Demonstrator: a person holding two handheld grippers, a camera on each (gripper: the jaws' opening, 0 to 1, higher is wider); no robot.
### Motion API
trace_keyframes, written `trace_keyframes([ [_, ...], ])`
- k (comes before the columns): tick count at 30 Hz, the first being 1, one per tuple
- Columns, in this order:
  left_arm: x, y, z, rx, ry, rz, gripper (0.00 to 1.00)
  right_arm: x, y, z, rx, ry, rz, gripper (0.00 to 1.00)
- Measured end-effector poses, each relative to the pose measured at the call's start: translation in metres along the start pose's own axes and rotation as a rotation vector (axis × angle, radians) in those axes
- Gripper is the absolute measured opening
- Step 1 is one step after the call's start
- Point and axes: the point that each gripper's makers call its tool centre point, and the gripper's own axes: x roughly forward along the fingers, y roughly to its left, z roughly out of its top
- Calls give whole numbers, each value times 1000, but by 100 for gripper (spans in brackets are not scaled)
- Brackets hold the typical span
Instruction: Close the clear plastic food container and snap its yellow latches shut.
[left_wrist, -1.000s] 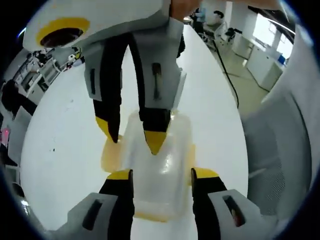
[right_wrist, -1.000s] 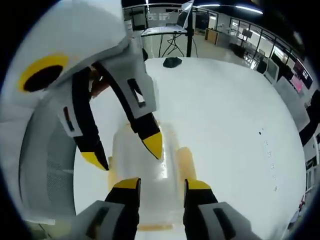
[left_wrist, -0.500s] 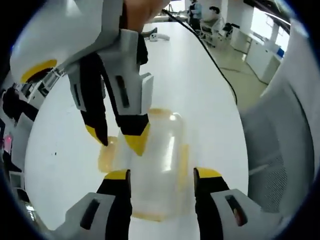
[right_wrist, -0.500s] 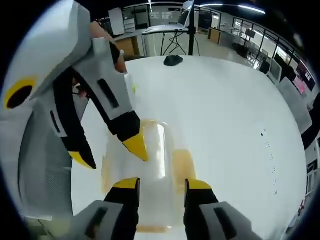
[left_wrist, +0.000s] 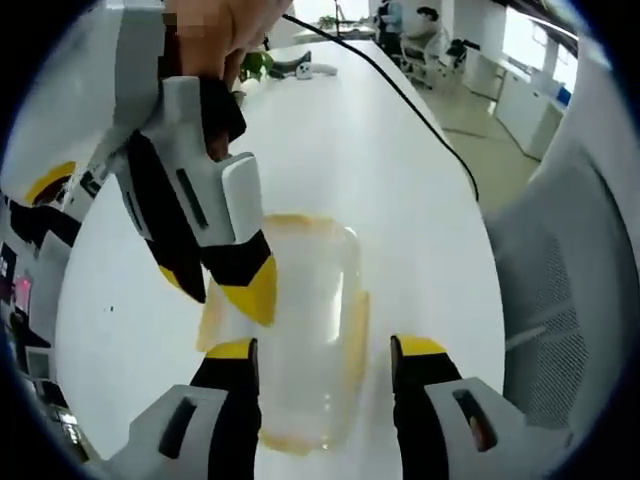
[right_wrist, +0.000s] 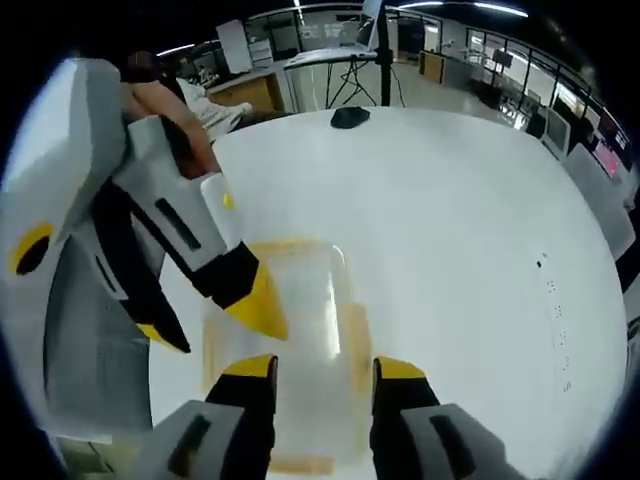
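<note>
- Jaws of the left gripper (left_wrist: 325, 352), nearest in the left gripper view, stand apart with their yellow tips on either side of the near end of the container; nothing is between them that they press on, so they are open.
- The right gripper (right_wrist: 312, 368) in its own view shows the same: two yellow-tipped jaws apart, open, above the near end of the container, not gripping it.
- Just beyond lies the clear plastic food container (left_wrist: 300, 330), flat on the white bench (left_wrist: 400, 190), with its lid seeming to sit on the body.
- Yellow latches (left_wrist: 355, 335) run along its sides; I cannot tell if any is already snapped.
- In the left gripper view the right gripper comes from the upper left, its yellow tips over the left edge of the container, near one latch.
- My judgement: the container looks empty, so light, thin-walled and smooth. It may slide on the bench when a latch is pushed, and the walls may flex.
- Better to press down on the lid with one gripper and push each latch at its middle with the other, not to squeeze the clear walls.
- Far behind, a black cable (left_wrist: 400, 90) crosses the bench.
</note>
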Motion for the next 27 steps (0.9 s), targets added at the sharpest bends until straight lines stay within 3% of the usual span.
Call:
trace_keyframes([
  [4,1,2,0,15,-4,15,50,1,-1,0,-1,6,16,34],
  [7,3,1,-4,91,22,31,49,2,-1,0,-4,17,29,34],
  [10,3,3,-2,51,8,54,48,3,0,1,-22,49,41,34],
  [13,4,8,-4,100,16,95,44,4,0,1,-39,78,53,34],
  [27,7,6,-4,115,22,142,44,8,0,1,-93,154,145,33],
])
